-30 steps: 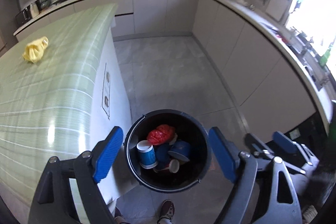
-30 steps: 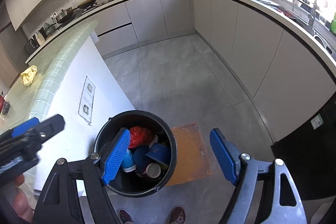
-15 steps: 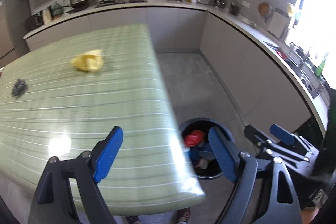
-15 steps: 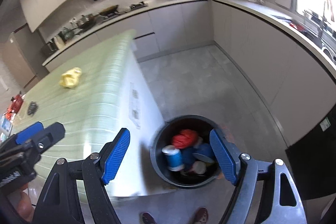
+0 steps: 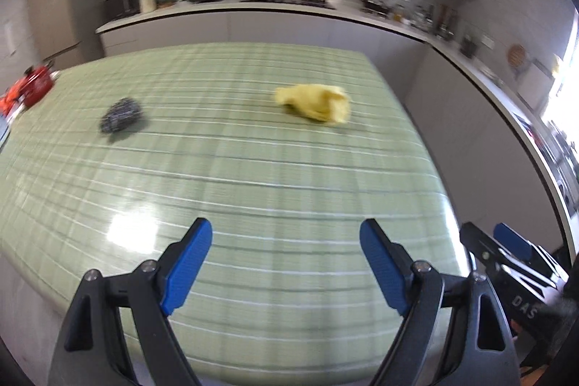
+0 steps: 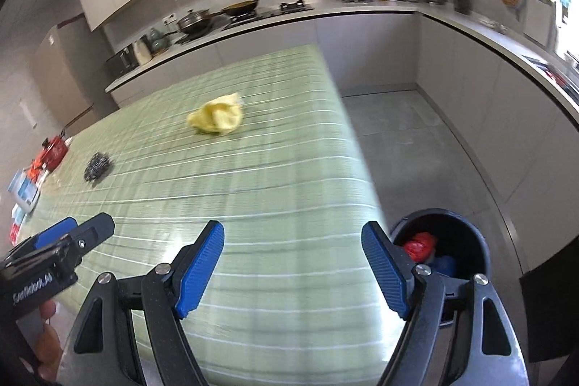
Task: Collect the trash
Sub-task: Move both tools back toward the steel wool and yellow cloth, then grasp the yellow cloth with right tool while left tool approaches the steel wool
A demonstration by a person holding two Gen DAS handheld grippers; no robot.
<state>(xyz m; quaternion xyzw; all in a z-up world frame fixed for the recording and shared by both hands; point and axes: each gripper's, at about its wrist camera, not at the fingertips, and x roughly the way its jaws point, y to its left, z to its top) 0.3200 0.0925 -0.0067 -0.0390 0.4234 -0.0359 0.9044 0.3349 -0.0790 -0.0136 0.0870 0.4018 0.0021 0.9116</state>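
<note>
Left gripper (image 5: pixel 286 263): blue pads spread, empty, over green tiled island counter (image 5: pixel 253 205).
Right gripper (image 6: pixel 293 266): spread, empty.
Crumpled yellow wrapper (image 5: pixel 315 105): far on counter.
Black round bin (image 6: pixel 466 241): on floor beside island.

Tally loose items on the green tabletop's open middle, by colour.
Yellow: 1, crumpled wad
Dark grey: 1, scrubber-like ball
Total: 2
The clutter at the far left edge is too blurred to count.
</note>
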